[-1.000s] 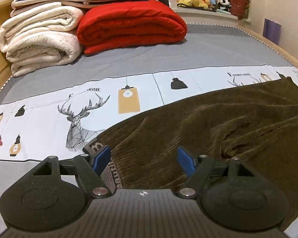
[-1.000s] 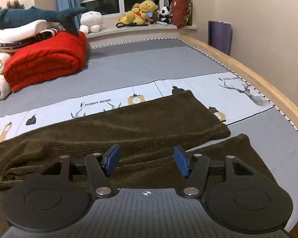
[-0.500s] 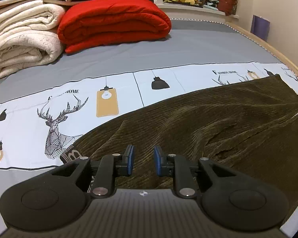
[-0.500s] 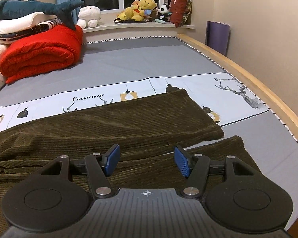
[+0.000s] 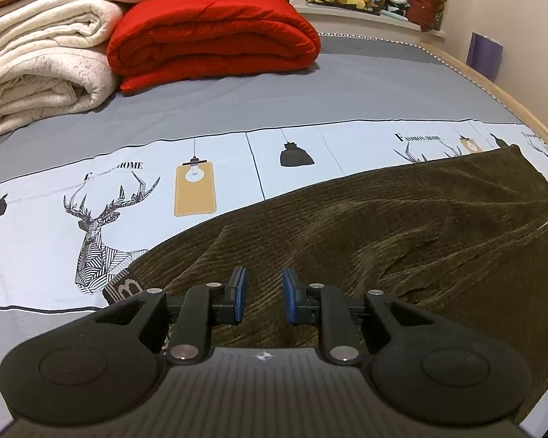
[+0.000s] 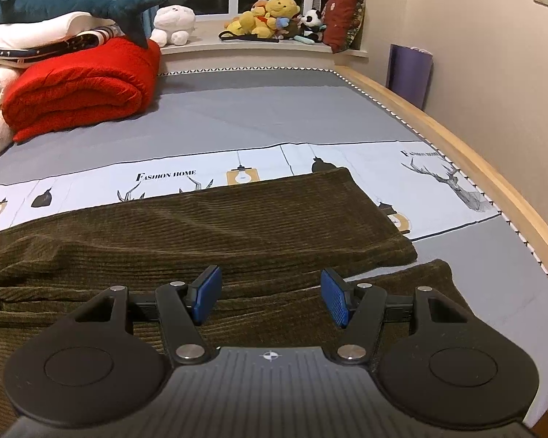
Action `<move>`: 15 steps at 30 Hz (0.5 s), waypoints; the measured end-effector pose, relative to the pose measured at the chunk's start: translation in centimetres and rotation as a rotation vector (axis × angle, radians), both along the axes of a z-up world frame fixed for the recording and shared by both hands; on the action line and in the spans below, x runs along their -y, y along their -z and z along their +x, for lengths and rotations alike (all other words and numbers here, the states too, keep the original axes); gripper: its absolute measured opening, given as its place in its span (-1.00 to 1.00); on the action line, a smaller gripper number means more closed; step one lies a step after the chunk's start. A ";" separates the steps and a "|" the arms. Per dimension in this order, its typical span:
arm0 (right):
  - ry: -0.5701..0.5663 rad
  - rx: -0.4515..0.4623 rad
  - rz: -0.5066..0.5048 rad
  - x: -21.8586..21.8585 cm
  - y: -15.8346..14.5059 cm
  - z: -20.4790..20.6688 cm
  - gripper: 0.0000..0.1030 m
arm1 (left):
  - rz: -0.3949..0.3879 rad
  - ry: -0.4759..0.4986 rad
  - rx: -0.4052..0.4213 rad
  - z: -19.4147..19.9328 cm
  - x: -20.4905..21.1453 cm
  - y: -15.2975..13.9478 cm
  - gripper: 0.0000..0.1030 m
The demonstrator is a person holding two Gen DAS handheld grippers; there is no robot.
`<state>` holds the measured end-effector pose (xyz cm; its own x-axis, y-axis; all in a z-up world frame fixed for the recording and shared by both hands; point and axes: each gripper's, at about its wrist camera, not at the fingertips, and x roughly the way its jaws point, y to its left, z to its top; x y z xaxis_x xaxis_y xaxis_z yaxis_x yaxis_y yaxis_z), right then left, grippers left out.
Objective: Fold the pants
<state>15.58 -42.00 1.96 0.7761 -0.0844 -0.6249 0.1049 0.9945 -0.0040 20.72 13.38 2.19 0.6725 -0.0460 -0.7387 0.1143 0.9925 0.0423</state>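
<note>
Dark olive corduroy pants lie spread across the printed strip of the bed sheet. Their waistband label shows just left of my left gripper. The left jaws stand narrow at the waist end, with a ridge of corduroy filling the gap between the blue pads. In the right wrist view the pants show two legs, the far one lying flat and the near one under my right gripper. The right gripper is open above the near leg close to its hem, holding nothing.
A folded red quilt and rolled white blankets are stacked at the bed's far left. Plush toys sit on the window sill. The wooden bed edge runs along the right, with a purple object against the wall.
The left jaws went from wide open to narrow over the waist fabric, and the left gripper shifted right along the pants. The right gripper stayed open and barely moved.
</note>
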 end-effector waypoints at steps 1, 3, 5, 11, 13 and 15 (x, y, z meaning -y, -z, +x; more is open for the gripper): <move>-0.002 0.000 -0.002 -0.1 0.0 0.1 0.21 | 0.000 -0.001 0.000 0.1 0.0 0.1 -0.54; -0.005 0.002 -0.005 -0.2 0.0 0.2 0.21 | -0.003 -0.002 -0.004 0.3 -0.1 0.2 -0.54; -0.008 0.004 -0.008 -0.4 -0.1 0.2 0.21 | -0.014 -0.013 0.010 0.5 -0.7 -0.2 -0.54; 0.000 0.033 -0.015 -0.7 -0.5 0.2 0.20 | -0.182 -0.212 0.029 2.0 -7.2 -1.3 -0.56; 0.001 0.041 -0.007 -0.9 -0.7 0.3 0.19 | -0.215 -0.255 0.011 2.5 -9.0 -0.9 -0.63; -0.001 0.049 -0.002 -1.1 -0.9 0.4 0.17 | -0.233 -0.286 -0.005 2.9 -10.4 -0.4 -0.63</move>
